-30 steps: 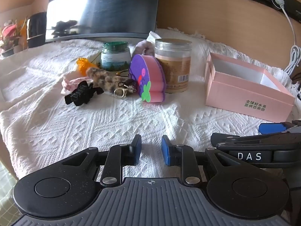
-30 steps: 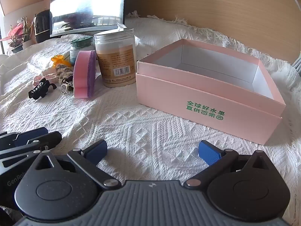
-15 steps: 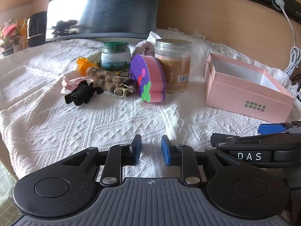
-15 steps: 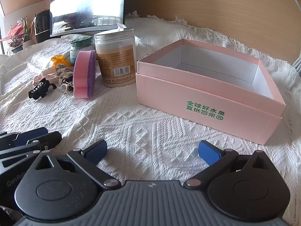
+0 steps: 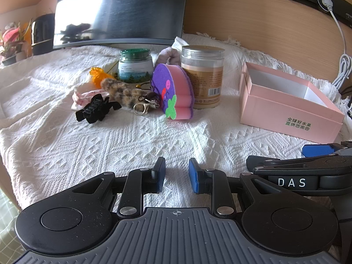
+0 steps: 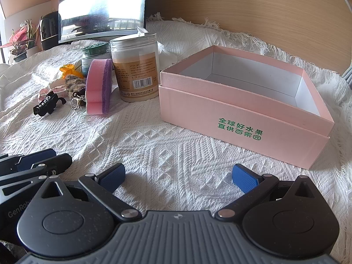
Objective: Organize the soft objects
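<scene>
Left wrist view: our left gripper [image 5: 177,172] rests empty over the white cloth [image 5: 136,140], jaws a narrow gap apart, not clenched. The sponge [image 5: 173,91] stands on edge straight ahead, well apart, flat face angled toward us, beside the furry keychain [image 5: 123,91]; the pink box [image 5: 290,110] lies far right.

Right wrist view: our right gripper [image 6: 178,177] is spread wide, empty. The sponge [image 6: 99,87] lies forward-left, the box [image 6: 239,114] just ahead-right. We judge the left gripper better aligned.

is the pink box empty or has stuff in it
Empty as far as visible: the pink box is open, and the right wrist view shows only bare white walls and floor; the near inside corner is hidden.
</scene>
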Available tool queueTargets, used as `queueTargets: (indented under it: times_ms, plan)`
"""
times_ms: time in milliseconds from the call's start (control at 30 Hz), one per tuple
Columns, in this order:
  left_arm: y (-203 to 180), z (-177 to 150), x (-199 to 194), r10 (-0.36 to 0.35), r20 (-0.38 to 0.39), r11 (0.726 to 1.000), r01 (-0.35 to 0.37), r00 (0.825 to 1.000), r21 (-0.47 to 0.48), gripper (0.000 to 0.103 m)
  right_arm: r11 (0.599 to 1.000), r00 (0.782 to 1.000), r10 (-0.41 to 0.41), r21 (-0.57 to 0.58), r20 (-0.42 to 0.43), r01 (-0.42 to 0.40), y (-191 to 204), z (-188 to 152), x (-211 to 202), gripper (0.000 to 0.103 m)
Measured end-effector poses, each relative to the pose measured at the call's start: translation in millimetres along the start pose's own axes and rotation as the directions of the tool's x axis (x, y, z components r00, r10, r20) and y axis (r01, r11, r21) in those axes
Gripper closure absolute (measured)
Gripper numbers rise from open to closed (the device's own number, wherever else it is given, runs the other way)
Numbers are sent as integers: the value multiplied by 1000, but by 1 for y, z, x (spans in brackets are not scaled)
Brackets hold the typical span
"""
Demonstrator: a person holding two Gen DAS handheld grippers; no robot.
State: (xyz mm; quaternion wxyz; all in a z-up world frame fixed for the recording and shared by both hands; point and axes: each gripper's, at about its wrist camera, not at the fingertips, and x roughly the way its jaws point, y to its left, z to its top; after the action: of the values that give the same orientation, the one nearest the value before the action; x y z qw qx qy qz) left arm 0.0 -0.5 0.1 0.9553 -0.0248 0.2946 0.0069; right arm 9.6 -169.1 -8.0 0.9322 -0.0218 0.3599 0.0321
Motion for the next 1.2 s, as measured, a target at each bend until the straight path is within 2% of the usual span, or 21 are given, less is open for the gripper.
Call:
queueTargets:
  times_ms: [1200]
  plan:
    - [0, 1, 0, 7, 0, 1000, -7, 1000, 10, 77, 1000, 1000, 0, 0, 0, 0, 0, 0, 0, 0]
